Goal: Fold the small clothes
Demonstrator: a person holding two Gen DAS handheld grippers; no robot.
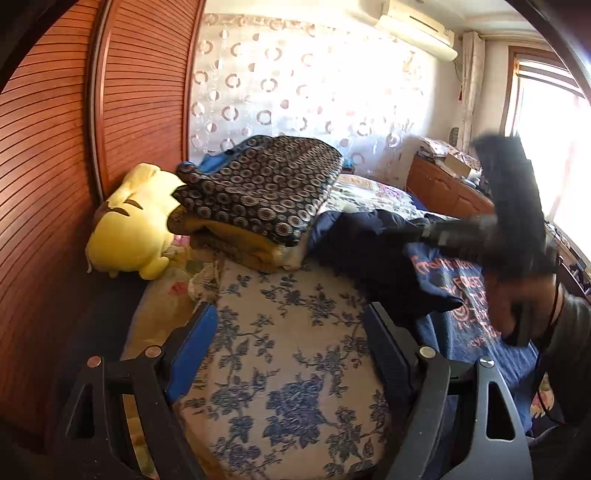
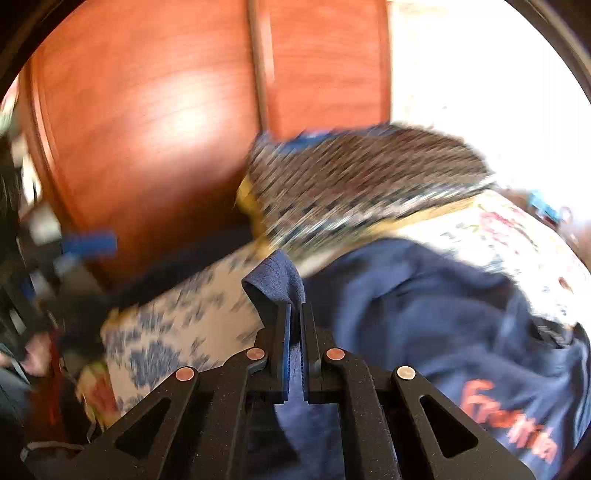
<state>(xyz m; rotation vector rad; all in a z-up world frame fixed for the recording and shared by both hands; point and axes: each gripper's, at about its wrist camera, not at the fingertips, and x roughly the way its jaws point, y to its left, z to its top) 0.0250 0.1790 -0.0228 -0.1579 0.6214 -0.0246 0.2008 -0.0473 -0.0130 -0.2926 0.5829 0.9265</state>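
The navy T-shirt (image 2: 424, 325), printed with orange lettering, is spread in a rumpled heap over the right side of the bed (image 1: 295, 354). A fold of its hem or sleeve edge is gripped between the closed fingers of the right tool (image 2: 294, 314), whose view is heavily smeared, so the cloth appears to be in the middle of being carried. The step is judged to be the dragging of the shirt onto the bare floral sheet, where it can be flattened. It is done well if the pinched edge is drawn low and steadily across the sheet so that the fabric trails out flat and is not bunched, and if the opposite edge is then taken by the left tool (image 1: 291, 332). That tool is held wide open above the sheet with nothing between its fingers, near the shirt's edge but apart from it.

The bed surface is soft and uneven, so creases are likely to be kept unless the cloth is pulled taut. At its head a stack of folded bedding (image 1: 258, 184) topped with dark circle-patterned cloth is piled beside a yellow plush toy (image 1: 133, 221). A slatted wooden wardrobe (image 1: 55, 166) is seen along the left, a patterned curtain (image 1: 295, 92) behind, an air conditioner (image 1: 417, 26) above, and a low wooden cabinet (image 1: 443, 188) under a bright window (image 1: 554, 110).
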